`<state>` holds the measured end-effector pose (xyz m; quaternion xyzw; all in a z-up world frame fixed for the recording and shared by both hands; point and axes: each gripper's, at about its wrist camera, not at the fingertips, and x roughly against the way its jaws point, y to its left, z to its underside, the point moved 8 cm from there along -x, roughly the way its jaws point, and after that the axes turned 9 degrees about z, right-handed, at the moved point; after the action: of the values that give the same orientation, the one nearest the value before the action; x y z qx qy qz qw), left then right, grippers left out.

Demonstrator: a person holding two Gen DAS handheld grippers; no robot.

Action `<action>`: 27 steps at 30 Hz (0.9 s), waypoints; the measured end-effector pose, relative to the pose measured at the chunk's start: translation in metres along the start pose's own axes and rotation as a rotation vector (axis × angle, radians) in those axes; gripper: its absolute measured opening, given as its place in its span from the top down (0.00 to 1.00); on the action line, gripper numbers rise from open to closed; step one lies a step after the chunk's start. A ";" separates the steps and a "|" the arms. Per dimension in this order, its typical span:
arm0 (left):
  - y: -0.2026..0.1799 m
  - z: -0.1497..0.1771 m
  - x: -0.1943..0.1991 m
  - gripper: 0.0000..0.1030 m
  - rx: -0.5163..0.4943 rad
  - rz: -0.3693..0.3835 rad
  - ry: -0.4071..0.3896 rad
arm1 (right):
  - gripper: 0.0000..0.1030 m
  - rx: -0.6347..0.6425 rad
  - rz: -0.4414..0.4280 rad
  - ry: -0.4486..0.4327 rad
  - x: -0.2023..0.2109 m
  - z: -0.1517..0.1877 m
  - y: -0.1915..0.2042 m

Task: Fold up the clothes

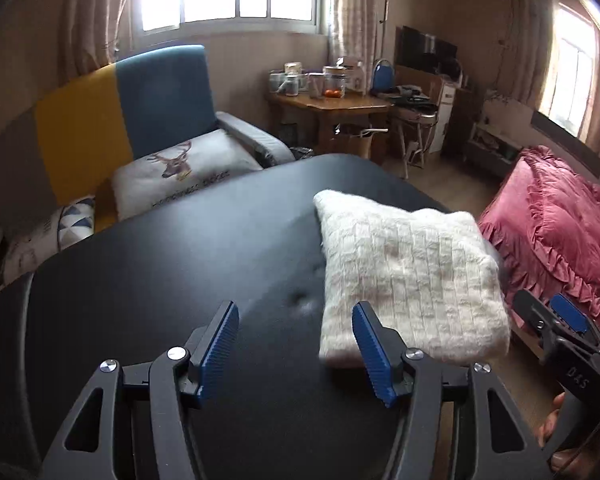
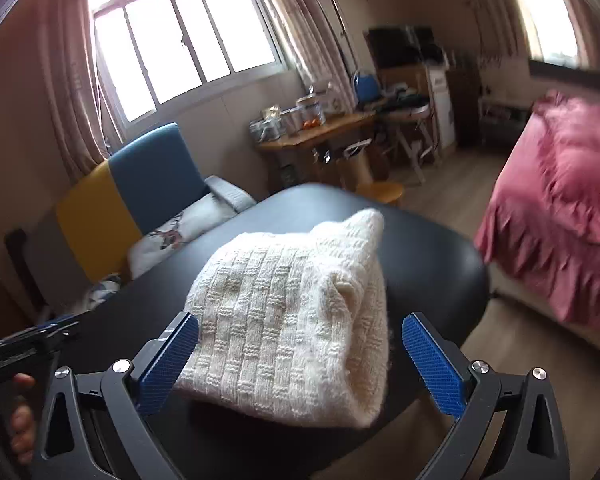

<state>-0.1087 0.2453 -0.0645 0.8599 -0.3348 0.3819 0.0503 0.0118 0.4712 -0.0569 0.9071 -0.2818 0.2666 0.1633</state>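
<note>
Cream knit sweater [image 2: 288, 316] folded; underside hidden.

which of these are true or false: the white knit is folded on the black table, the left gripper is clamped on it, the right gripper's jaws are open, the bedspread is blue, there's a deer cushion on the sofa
1. The white knit lies folded on the black table. True.
2. The left gripper is clamped on the knit. False: its jaws stand open with nothing between them, and the knit lies beside and beyond them.
3. The right gripper has its jaws open. True: the pads stand apart on either side of the knit's near edge without pressing it.
4. The bedspread is blue. False: it is pink with ruffles.
5. A cushion with a deer print lies on the sofa. True.
</note>
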 end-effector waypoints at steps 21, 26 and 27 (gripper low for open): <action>-0.016 0.000 0.019 0.47 -0.071 -0.031 -0.006 | 0.00 0.245 0.120 -0.036 0.011 -0.011 0.065; -0.026 0.002 0.012 0.47 -0.102 -0.021 -0.015 | 0.00 0.236 0.090 -0.002 0.010 -0.001 0.062; -0.027 0.002 0.012 0.50 -0.106 -0.016 -0.020 | 0.00 0.232 0.082 0.005 0.009 0.000 0.061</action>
<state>-0.0849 0.2591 -0.0533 0.8626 -0.3480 0.3546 0.0956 -0.0185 0.4189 -0.0425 0.9070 -0.2857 0.3059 0.0469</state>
